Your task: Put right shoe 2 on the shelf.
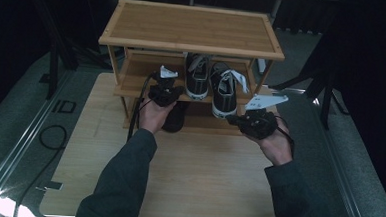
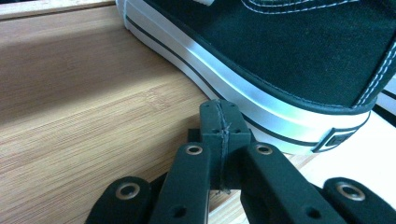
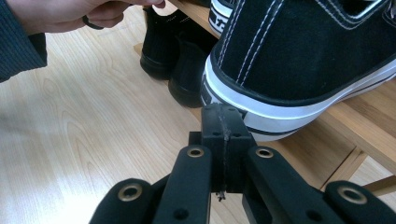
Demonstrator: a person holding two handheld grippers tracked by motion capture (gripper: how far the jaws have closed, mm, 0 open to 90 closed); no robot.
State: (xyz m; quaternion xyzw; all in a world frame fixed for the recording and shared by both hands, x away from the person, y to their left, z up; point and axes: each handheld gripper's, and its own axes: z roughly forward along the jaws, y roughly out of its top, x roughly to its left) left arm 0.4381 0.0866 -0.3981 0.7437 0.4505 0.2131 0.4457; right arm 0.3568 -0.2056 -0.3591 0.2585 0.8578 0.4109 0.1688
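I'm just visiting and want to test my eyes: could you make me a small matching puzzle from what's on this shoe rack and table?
Things:
1. sneakers
2. dark shoes
3. left gripper
4. top shelf

States or places:
a. bare
b. on the middle shelf
c. shut, by a sneaker's sole
d. lowest level, under the middle shelf

Pairs: 1-b, 2-d, 3-c, 4-a

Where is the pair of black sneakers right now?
In the high view, the black sneakers sit side by side on the middle shelf of the bamboo rack, heels toward the person, between the two tongs.
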